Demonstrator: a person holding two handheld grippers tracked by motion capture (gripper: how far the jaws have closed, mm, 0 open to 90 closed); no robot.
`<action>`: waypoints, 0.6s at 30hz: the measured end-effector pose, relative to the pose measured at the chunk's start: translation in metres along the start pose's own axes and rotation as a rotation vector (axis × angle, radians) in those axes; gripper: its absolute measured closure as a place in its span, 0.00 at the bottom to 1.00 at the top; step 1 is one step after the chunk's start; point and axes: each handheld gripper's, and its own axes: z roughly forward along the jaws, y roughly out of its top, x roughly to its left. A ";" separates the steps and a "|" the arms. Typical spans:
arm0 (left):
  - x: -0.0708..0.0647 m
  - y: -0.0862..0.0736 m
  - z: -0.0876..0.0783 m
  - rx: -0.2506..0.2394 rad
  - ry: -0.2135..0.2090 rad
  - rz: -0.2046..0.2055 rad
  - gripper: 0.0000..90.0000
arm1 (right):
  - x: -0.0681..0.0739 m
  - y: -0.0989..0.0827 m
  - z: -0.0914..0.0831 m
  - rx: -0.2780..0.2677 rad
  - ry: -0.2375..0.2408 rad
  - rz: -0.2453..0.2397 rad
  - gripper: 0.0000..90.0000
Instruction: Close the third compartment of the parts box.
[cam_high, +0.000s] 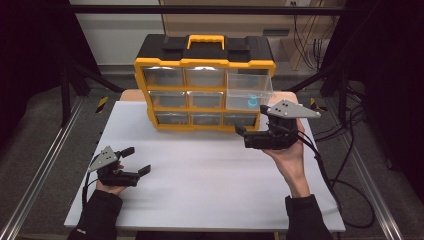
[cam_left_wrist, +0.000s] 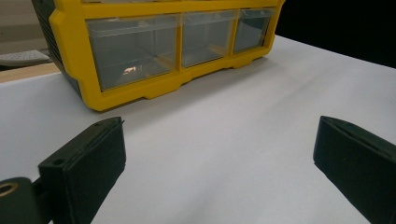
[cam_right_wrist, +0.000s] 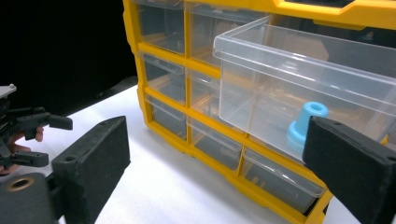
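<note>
A yellow and black drawer cabinet (cam_high: 205, 65) with clear drawers stands at the back of the white table (cam_high: 210, 180). Its top right drawer (cam_high: 249, 87) is pulled out, and a small blue piece (cam_high: 252, 102) lies inside it. My right gripper (cam_high: 251, 119) hovers open just in front of the cabinet's right column, below that drawer, with nothing between its jaws. In the right gripper view the drawer (cam_right_wrist: 289, 79) and the blue piece (cam_right_wrist: 306, 121) sit just past the right jaw. My left gripper (cam_high: 138, 160) rests open and empty at the table's front left.
Black frame posts and metal rails flank the table, and cables trail on the floor at the right. The cabinet's bottom row of drawers (cam_left_wrist: 140, 51) is shut. In the right gripper view the left gripper (cam_right_wrist: 53, 141) shows far off at the left.
</note>
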 end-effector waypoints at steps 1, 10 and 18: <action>0.000 0.000 0.000 0.001 0.000 0.000 0.02 | 0.000 0.000 0.001 0.002 0.000 -0.005 0.10; 0.000 0.000 0.000 0.001 -0.001 0.004 0.02 | 0.001 -0.001 0.003 0.007 0.017 -0.008 0.22; 0.000 0.000 0.000 0.000 0.000 0.002 0.02 | -0.001 -0.001 0.005 0.005 0.016 -0.009 0.32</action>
